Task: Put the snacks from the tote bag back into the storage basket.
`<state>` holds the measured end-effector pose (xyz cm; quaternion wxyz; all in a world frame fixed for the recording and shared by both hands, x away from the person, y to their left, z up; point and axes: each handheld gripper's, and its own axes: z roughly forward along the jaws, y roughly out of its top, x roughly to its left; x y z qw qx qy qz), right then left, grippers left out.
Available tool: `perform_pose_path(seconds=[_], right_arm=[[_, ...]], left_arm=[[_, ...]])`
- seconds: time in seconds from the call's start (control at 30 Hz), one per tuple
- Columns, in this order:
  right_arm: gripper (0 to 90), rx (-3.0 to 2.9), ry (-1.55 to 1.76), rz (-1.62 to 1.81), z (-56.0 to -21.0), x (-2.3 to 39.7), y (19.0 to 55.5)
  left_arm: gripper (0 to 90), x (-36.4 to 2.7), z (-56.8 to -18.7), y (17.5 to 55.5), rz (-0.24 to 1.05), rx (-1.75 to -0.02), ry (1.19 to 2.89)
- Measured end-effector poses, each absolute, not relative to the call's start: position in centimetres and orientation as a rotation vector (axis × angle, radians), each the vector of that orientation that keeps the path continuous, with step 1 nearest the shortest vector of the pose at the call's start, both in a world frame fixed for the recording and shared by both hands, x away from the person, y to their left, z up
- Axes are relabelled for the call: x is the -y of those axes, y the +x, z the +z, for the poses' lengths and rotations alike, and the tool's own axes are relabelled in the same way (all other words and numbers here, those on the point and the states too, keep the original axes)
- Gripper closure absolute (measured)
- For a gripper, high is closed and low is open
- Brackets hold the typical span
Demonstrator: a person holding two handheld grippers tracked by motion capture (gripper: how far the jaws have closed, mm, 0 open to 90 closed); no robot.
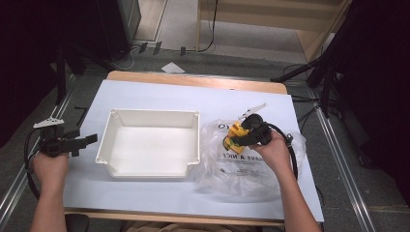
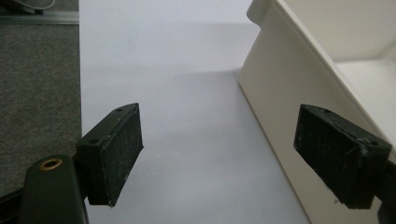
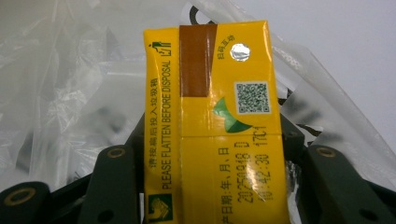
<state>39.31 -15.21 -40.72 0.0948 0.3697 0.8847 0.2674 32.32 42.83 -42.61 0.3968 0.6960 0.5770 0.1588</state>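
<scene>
Spanning most of the high view, lay a white-covered tabletop (image 1: 159,92) with a wooden edge at the far side. Held a white bin (image 1: 150,143) near its middle, open side up. Carried a crumpled clear bag (image 1: 227,169) just right of the bin, printed with dark lettering. Rested low at the left edge, beside the bin's left wall: left claw (image 1: 89,139), jaws spread wide with nothing between them. Hovered over the bag: right claw (image 1: 237,137), clamped on a yellow carton (image 3: 219,130) from both sides. Bore on the carton a brown strip, a QR code and a printed date.
</scene>
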Motion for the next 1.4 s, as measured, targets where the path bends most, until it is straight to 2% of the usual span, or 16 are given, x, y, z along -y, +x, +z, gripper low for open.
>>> perform_pose_path(seconds=[0.47,1.4], right_arm=[[51.7,-2.615,1.075,0.815,-40.6,15.4,39.3],[51.7,-2.651,0.99,0.872,-37.9,15.9,38.3]], left_arm=[[16.5,-42.9,-42.5,32.3,0.412,-1.462,1.756],[16.5,-43.2,-42.6,31.9,0.405,-1.466,1.75]])
